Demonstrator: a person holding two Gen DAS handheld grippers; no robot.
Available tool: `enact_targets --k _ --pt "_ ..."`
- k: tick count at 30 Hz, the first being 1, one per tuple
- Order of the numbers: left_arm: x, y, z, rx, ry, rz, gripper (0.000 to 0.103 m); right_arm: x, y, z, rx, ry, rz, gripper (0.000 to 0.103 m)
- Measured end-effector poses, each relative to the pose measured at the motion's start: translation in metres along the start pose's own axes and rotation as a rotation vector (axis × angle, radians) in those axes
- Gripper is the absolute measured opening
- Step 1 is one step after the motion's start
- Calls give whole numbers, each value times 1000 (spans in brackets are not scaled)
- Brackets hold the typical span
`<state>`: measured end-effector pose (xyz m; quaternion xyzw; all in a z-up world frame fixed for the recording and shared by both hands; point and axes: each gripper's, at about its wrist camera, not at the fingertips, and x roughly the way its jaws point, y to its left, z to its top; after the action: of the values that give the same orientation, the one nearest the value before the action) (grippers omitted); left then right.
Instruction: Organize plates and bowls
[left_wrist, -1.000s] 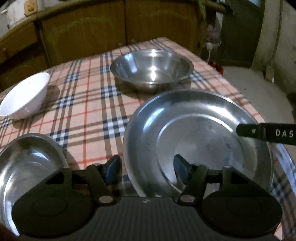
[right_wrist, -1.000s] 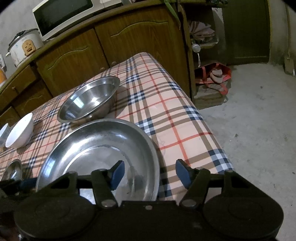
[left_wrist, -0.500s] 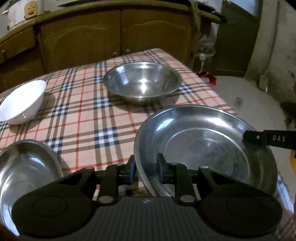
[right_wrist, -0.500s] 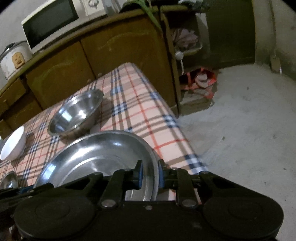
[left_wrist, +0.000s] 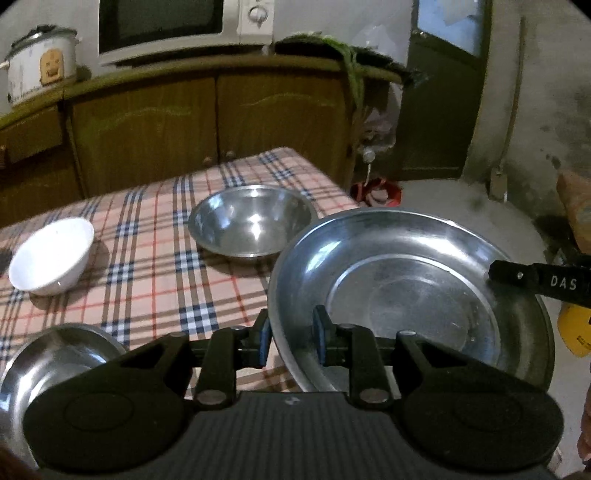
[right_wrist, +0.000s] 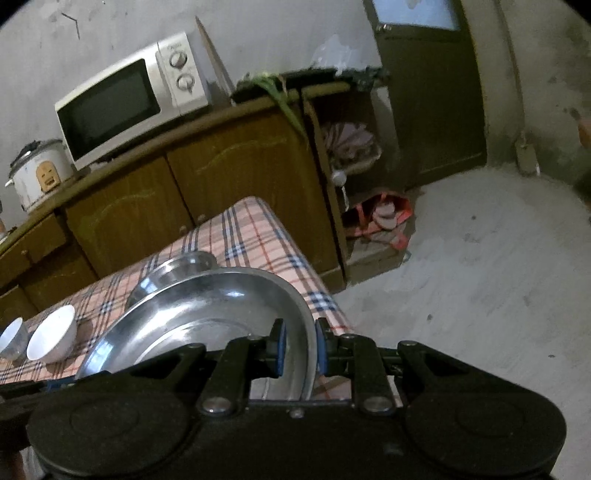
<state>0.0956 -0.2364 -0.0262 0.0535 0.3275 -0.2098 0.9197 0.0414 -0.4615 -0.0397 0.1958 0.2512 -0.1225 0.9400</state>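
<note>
Microwave (right_wrist: 129, 107) and rice cooker (right_wrist: 35, 173) (on cabinet (right_wrist: 229, 177)).

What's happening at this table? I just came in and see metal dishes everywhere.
A person holds a gripper in each hand, and both are clamped on opposite rims of the large steel plate: the left gripper on its left edge, the right gripper on its right edge. The plate is off the checked tablecloth. A steel bowl and a white bowl sit behind it.

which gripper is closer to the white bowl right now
Left. The left gripper grips the big steel plate rim on the white bowl side; the right gripper clamps the opposite rim.
</note>
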Motion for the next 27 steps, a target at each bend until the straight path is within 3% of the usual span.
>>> enact_targets --k 27 --pt "-92 16 11 -8 -107 1 24 -106 53 14 -71 -134 -28 23"
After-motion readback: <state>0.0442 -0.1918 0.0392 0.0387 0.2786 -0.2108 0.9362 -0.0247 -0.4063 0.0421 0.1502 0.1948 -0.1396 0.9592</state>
